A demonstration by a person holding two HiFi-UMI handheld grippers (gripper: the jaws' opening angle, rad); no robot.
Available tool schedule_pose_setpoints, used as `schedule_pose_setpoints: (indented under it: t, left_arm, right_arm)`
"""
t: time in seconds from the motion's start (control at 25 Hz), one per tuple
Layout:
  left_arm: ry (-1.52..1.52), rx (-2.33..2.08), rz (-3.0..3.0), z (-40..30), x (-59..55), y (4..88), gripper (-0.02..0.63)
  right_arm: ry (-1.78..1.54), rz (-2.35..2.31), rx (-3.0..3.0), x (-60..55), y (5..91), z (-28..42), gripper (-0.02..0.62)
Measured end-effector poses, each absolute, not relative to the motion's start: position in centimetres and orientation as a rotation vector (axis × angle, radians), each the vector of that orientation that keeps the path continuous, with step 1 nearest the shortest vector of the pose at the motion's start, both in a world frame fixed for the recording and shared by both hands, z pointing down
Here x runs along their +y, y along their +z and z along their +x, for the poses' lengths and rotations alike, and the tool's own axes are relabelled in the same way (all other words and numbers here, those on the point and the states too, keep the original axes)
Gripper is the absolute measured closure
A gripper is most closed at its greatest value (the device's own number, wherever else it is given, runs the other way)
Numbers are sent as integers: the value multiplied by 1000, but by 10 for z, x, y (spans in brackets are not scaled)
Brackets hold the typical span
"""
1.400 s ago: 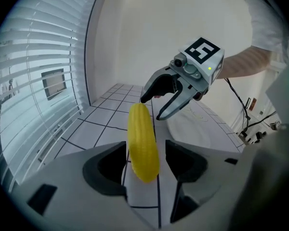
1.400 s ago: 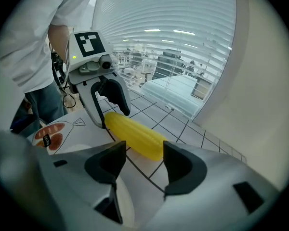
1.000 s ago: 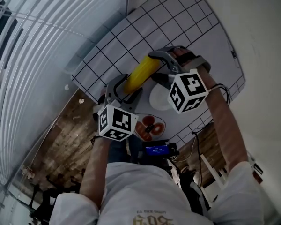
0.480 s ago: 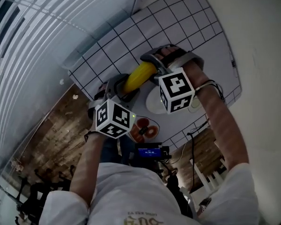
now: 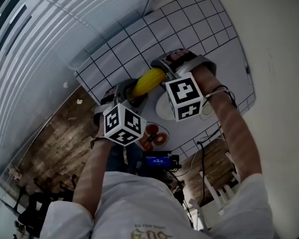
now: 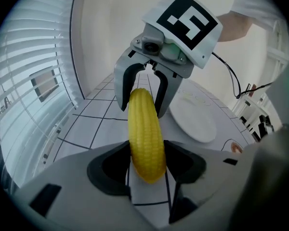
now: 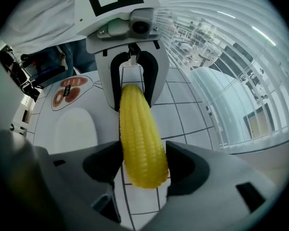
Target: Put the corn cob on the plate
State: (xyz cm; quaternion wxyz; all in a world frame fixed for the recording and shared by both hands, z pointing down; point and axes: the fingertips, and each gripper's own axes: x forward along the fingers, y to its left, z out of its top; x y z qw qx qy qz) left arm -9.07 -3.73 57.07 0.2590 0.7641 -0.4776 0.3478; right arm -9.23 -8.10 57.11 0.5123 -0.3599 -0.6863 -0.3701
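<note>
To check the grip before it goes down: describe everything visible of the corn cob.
The corn cob is bright yellow, husked, with neat kernel rows and rounded tapering ends. It hangs above the gridded white table, beside the plate, not on it. The left tool grips one end, the right tool the other; both tools' jaws have just been closing on it. Nothing else touches it.

Yellow corn cob point(image 5: 148, 81) aloft, nr plate point(image 5: 161, 110)

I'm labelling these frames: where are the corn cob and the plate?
corn cob point(image 6: 145, 129), left gripper view, middle of the cob's length
plate point(image 6: 195, 119), left gripper view, bare centre of its face
</note>
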Motion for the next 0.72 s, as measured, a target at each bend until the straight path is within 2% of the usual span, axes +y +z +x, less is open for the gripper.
schedule_pose_setpoints:
  t: [0.72]
  left_arm:
    - [1050,-1361,2141,-103,-36,504,380]
  right_arm:
    - [-1000,-713,-1734,-79,492,-103,311]
